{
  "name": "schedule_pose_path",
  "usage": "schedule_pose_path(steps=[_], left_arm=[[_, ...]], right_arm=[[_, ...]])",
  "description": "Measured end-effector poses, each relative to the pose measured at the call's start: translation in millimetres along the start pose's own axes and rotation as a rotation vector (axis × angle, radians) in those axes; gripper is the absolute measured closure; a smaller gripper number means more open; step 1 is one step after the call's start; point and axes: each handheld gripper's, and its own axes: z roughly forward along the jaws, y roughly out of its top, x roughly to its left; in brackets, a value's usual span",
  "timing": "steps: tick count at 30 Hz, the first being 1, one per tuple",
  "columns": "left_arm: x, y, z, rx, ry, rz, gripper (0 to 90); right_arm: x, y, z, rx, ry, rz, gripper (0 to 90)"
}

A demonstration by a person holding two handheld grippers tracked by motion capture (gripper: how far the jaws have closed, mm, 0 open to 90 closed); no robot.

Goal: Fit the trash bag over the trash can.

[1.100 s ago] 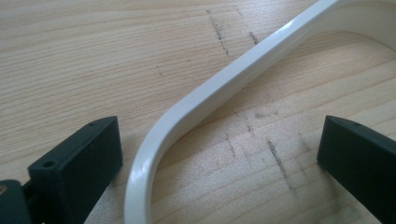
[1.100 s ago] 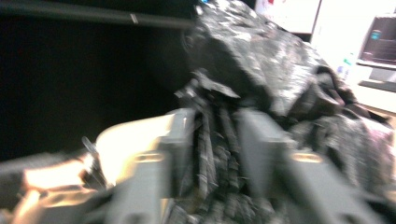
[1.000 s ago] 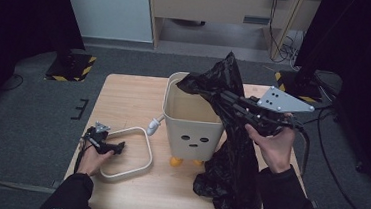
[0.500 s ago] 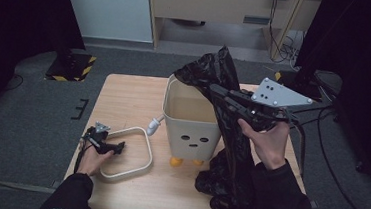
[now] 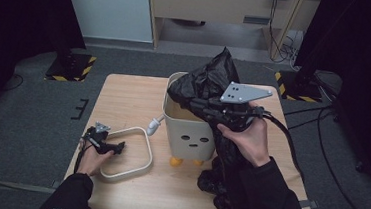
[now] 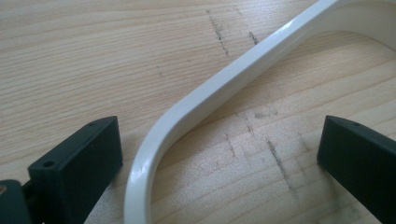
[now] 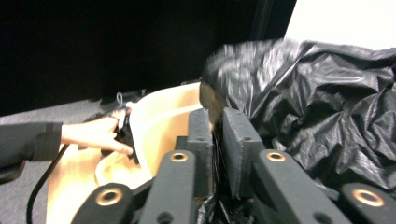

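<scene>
A white bin (image 5: 191, 135) with a face on its front stands mid-table. A black plastic bag (image 5: 200, 83) hangs over its right rim and trails down to the table's front edge. My right gripper (image 5: 193, 104) reaches in from the right above the bin's mouth. In the right gripper view its jaws (image 7: 218, 116) stand nearly together with a fold of bag (image 7: 327, 93) between them; they have just been opening slightly. My left gripper (image 5: 117, 148) rests open on the table. Its jaws (image 6: 219, 140) straddle a bend of the white ring (image 6: 224, 81) without touching it.
The white ring (image 5: 148, 154) lies flat at the front left of the wooden table (image 5: 134, 95). A small white arm (image 5: 154, 126) sticks out of the bin's left side. Cables trail off the table's right, and dark floor surrounds it.
My right gripper has carried the bag leftwards, from the bin's right side to above its mouth. The left hand and the ring have stayed put.
</scene>
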Motion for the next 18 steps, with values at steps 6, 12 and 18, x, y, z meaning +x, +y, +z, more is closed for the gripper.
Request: schedule_pose_path(steps=[6,12,18], left_arm=[[0.1,0.1,0.1,0.0,-0.001,0.002,0.0],[0.1,0.1,0.1,0.0,-0.001,0.001,0.0],[0.1,0.1,0.0,0.001,-0.001,0.002,0.0]], right_arm=[[2.3,-4.8,5.3,-0.017,0.039,0.027,64.7],[-5.5,7.8,-19.1,-0.178,-0.034,0.046,52.6],[-34.0,11.2,-40.8,-0.192,-0.277,0.06,39.3]])
